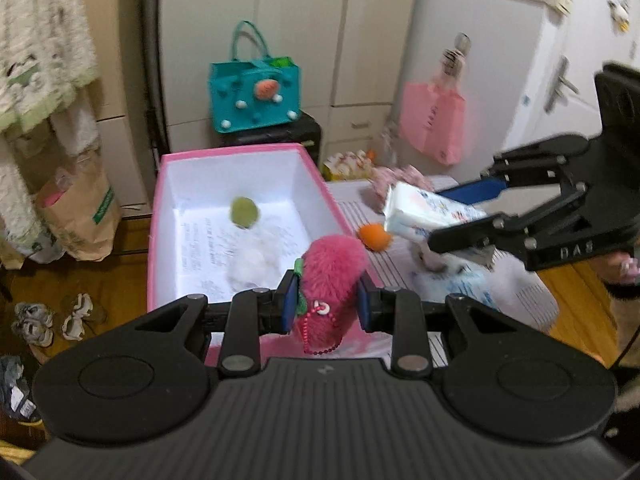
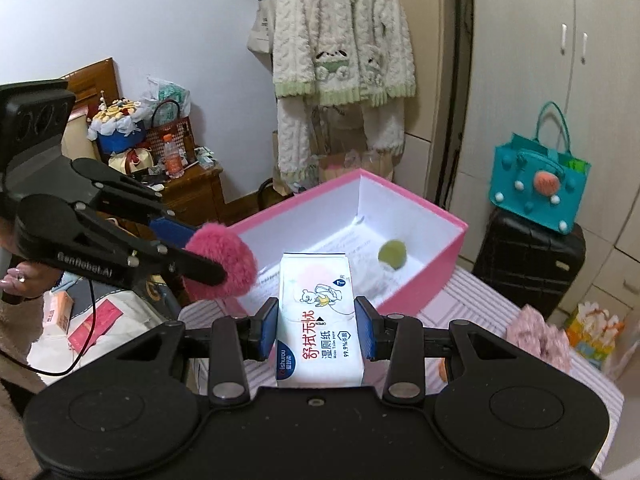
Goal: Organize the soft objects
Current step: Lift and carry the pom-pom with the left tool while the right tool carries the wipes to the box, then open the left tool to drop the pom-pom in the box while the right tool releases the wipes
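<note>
Pink fur fills the left gripper [image 1: 327,305], which is clamped on a fluffy pink plush charm [image 1: 330,276] over the near edge of the pink box [image 1: 240,154]. The right gripper [image 2: 317,329] clenches a wet-wipes pack [image 2: 318,320] just beside that box, where a green ball [image 2: 392,254] lies inside.

The left hand-held gripper [image 1: 327,304] is closed on something above the pink box [image 1: 316,168]; the right hand-held gripper [image 2: 319,328] also grips, beside that box.
</note>
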A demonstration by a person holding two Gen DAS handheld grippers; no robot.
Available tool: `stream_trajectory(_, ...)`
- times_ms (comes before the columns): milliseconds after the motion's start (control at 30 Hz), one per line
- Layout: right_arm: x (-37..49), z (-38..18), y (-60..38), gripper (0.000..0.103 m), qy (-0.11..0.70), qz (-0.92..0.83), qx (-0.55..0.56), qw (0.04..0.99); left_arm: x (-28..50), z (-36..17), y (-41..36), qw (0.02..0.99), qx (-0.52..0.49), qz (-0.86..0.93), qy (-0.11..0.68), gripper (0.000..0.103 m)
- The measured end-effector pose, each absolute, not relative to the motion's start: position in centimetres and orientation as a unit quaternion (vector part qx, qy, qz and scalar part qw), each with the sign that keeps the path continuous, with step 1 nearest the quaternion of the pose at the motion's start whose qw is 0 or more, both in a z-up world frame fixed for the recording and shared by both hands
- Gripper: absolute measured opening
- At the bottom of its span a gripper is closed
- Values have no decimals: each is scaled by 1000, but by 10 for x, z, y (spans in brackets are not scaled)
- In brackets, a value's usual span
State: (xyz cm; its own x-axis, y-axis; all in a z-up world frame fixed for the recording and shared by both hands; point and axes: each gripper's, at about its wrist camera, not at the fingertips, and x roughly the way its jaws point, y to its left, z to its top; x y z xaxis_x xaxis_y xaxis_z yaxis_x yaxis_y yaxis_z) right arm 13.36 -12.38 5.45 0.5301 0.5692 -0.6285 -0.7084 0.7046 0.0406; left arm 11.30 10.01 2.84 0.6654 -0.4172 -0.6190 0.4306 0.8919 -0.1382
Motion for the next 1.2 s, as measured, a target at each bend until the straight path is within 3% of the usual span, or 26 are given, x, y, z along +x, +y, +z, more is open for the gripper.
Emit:
stream_trajectory(333,170,46,-86,45,295,397,-131,859,162,61,111,928,41,-234,289,28)
stream_trajectory(833,269,-15,-12,45,361,409,-260,796,321,-22,107,896,42,-190,400,28)
stream_trajectory(1200,319,-40,17,44,386,456,-289,748,357,-50,90,890,89,-163,416,29)
